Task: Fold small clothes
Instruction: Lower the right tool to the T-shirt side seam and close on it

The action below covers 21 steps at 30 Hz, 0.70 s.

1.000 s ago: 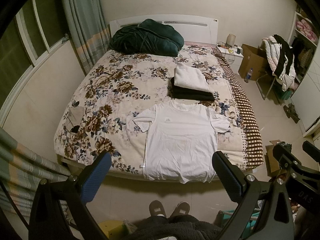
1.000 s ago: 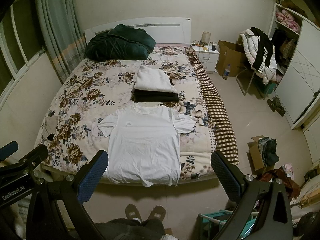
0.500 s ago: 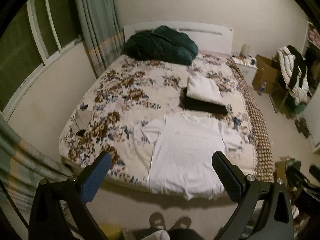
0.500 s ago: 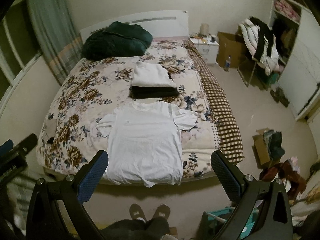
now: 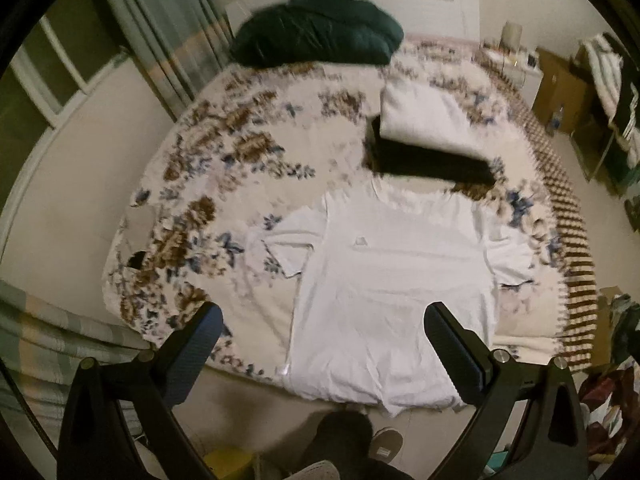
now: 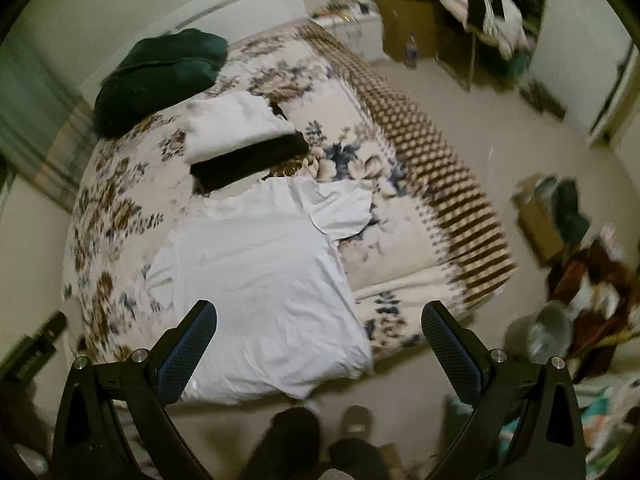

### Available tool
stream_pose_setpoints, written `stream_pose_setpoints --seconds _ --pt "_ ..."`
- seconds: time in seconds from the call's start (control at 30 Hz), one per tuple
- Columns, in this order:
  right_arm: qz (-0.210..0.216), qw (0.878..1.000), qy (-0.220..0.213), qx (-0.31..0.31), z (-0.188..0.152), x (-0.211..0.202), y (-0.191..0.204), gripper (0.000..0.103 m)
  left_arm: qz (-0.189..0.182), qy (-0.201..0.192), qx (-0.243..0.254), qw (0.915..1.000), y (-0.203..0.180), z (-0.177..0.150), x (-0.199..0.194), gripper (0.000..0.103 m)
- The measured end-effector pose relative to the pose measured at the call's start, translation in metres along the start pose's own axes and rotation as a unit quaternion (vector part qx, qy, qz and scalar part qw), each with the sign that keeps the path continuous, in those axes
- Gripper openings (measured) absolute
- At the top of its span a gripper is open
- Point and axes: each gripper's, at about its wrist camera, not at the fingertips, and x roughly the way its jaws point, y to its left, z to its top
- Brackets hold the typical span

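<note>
Lengthwise, T-shirt (image 5: 392, 280) collar toward headboard (image 5: 420, 0).

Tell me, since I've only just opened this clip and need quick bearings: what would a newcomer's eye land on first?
First, the white T-shirt spread flat, front up, at the foot of the floral bedspread, hem hanging over the edge. Just beyond its collar sits a folded stack, white on black, and a dark green quilt is bundled by the headboard. Both tongs, left and right, hang open above the shirt's hem, gripping nothing.

white T-shirt (image 5: 394, 280), floral bedspread (image 5: 224, 168), green quilt (image 5: 316, 34)
</note>
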Motion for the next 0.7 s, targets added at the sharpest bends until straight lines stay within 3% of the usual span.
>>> stream_pose_setpoints --seconds 0.13,0.27,0.53,0.7 --pt "0.016 0.996 0.030 0.080 0.028 0.107 -0.038 0.103 -0.008 0.039 0.002 0.9992 -0.024 0.022 0.087 0.103" --pt "0.030 0.984 0.044 0.168 0.047 0.215 -0.072 0.103 -0.018 0.083 0.003 0.9964 -0.053 0.034 0.186 0.103" --pt "0.057 0.948 0.042 0.310 0.050 0.415 -0.126 0.103 -0.006 0.125 0.008 0.9921 -0.103 0.031 0.329 0.103" --pt "0.083 0.919 0.037 0.383 0.041 0.500 -0.153 0.102 0.017 0.145 0.016 0.9891 -0.123 0.023 0.386 0.103"
